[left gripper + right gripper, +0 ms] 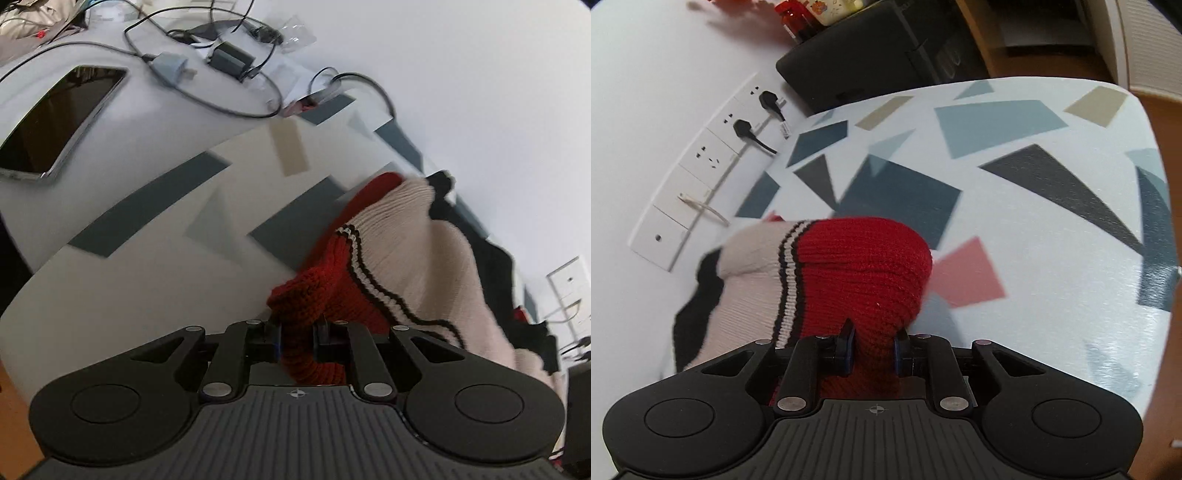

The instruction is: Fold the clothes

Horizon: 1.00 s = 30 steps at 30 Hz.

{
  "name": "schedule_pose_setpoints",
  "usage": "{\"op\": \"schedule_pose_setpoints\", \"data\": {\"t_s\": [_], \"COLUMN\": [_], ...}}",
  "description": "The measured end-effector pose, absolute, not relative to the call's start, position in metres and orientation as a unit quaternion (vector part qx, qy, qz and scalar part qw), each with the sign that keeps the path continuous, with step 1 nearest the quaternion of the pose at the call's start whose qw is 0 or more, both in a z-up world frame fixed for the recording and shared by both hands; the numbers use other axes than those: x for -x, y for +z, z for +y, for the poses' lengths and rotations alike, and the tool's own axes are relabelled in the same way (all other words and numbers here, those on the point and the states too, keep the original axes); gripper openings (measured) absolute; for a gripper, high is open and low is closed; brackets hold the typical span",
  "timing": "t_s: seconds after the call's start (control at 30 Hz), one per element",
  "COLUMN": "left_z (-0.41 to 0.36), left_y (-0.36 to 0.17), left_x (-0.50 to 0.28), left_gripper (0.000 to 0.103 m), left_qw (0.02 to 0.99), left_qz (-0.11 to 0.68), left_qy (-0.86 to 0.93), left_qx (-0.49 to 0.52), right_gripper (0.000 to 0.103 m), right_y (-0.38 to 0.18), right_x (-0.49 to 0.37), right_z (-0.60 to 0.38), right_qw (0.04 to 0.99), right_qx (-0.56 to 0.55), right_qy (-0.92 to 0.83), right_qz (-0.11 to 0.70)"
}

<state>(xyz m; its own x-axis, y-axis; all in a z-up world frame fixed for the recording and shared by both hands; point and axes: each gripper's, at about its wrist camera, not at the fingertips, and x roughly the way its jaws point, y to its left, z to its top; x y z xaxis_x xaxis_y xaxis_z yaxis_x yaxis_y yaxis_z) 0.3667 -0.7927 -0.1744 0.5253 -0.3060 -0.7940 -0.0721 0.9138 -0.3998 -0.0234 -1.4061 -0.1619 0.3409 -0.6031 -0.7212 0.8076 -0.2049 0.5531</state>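
Left wrist view: we pinch the sweater's (406,251) red band in both tools, left tool (297,332) and right tool (873,347), lifting it to fold.

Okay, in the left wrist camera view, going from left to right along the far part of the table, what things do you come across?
Phone → grey charger plug → dark adapter block → crumpled clear plastic wrapper → knit sweater, its red edge clamped in the left gripper.

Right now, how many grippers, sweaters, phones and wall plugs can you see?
Black two-finger grippers: 2 (left gripper, right gripper)
Red, cream and black knitted sweater: 1
Dark-screened phone: 1
Black wall plugs: 2
Total: 6
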Motion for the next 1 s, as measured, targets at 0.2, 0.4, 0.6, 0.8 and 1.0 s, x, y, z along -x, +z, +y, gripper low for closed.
{"op": "schedule_pose_setpoints", "data": {"t_s": [0.2,0.4,0.6,0.8,1.0], "left_z": [-0.789,-0.790,-0.810,-0.859,-0.856], "left_y": [-0.177,-0.154,-0.140,-0.153,-0.164], "left_x": [-0.374,-0.364,-0.366,-0.364,-0.373], "left_gripper": [0.036,0.063,0.069,0.072,0.073], "left_qw": [0.831,0.868,0.881,0.875,0.865], "left_qz": [0.515,0.478,0.456,0.473,0.495], "left_qy": [-0.081,-0.055,-0.100,-0.102,-0.084], "left_qx": [0.194,0.119,0.075,-0.017,-0.012], "right_gripper": [0.019,0.048,0.044,0.045,0.047], "right_y": [-0.173,-0.146,-0.099,-0.092,-0.141], "right_x": [0.031,0.031,0.004,-0.104,-0.220], "right_z": [-1.398,-1.389,-1.416,-1.462,-1.478], "right_qw": [0.610,0.607,0.699,0.796,0.810], "right_qx": [-0.542,-0.491,-0.409,-0.338,-0.280], "right_qy": [-0.569,-0.615,-0.576,-0.465,-0.401], "right_qz": [0.099,0.112,0.113,0.190,0.324]}}
